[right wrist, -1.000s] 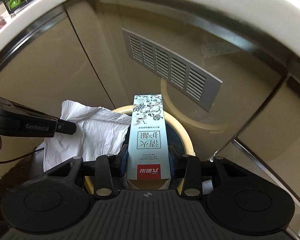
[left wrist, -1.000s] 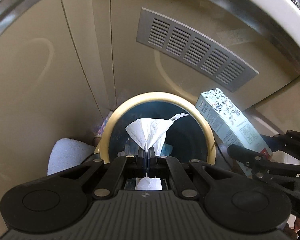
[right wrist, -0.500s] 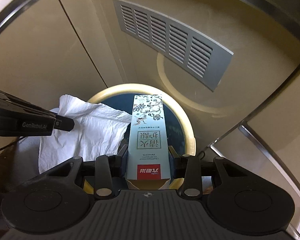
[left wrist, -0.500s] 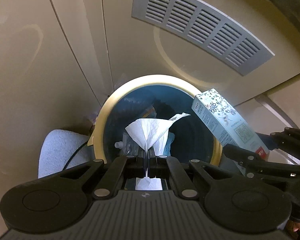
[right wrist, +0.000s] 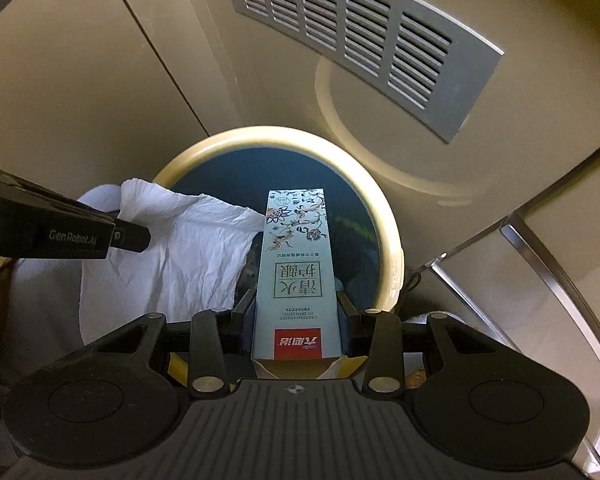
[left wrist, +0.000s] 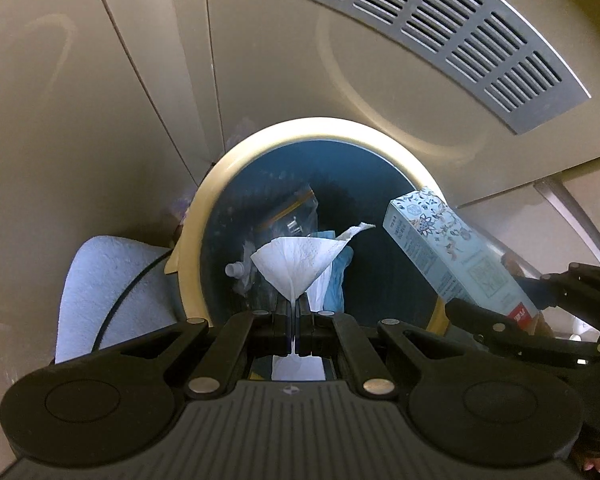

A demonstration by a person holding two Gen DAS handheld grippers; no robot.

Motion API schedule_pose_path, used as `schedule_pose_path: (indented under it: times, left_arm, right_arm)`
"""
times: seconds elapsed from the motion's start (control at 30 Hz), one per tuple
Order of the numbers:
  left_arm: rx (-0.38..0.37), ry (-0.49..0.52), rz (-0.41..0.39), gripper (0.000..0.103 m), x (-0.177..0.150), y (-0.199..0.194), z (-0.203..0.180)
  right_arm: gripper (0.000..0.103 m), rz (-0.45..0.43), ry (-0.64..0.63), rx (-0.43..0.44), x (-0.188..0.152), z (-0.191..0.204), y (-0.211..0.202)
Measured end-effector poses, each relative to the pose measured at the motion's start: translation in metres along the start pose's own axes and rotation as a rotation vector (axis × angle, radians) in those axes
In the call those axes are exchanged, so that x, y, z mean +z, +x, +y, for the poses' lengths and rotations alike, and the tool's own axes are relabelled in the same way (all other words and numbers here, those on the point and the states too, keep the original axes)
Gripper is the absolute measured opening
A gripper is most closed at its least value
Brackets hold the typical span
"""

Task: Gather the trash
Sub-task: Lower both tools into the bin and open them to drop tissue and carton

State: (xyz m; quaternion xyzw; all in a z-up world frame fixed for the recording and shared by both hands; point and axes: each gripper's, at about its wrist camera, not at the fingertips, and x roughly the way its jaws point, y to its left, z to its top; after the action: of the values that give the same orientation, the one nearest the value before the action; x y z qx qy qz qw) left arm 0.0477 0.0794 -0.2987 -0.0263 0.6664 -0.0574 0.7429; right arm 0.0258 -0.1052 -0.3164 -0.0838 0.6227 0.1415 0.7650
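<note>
A: Both grippers have sunk closer to the trash bin [left wrist: 204,216].
B: Left gripper [left wrist: 294,320] pinches the limp tissue [left wrist: 296,260]; right gripper [right wrist: 296,312] clamps the light, crushable toothpaste box [right wrist: 294,264] at its near end, above the bin.

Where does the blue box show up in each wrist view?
Left wrist: box at right, slanting over the bin's right rim.
Right wrist: box at centre, between the right gripper's fingers.
Shared landmark: the bin's cream rim.
</note>
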Motion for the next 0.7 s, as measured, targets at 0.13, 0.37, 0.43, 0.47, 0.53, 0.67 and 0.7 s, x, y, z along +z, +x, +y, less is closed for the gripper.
schedule_pose_path:
  times: [0.13, 0.37, 0.43, 0.47, 0.53, 0.67, 0.7]
  left_arm:
    - [0.007, 0.006, 0.02, 0.001, 0.004, 0.009, -0.002]
    - [0.01, 0.0, 0.035, 0.001, 0.003, 0.013, -0.001]
    - [0.011, 0.001, 0.036, 0.001, 0.003, 0.014, -0.002]
    - [0.012, 0.002, 0.037, 0.001, 0.004, 0.014, -0.003]
    - [0.014, 0.003, 0.041, 0.001, 0.004, 0.012, -0.003]
    - [0.016, 0.007, 0.04, 0.001, 0.004, 0.012, -0.004]
    - [0.014, 0.009, 0.039, 0.001, 0.004, 0.012, -0.003]
  right_arm:
    - [0.042, 0.024, -0.006, -0.014, 0.003, 0.001, 0.007]
    - [0.042, 0.044, -0.011, -0.02, 0.008, 0.002, 0.016]
    - [0.042, 0.046, -0.01, -0.021, 0.009, 0.002, 0.016]
    - [0.042, 0.047, -0.009, -0.021, 0.009, 0.001, 0.015]
    - [0.042, 0.049, -0.006, -0.023, 0.009, 0.0, 0.017]
    - [0.042, 0.052, 0.006, -0.027, 0.008, -0.002, 0.018]
    - [0.042, 0.052, 0.008, -0.027, 0.008, -0.003, 0.018]
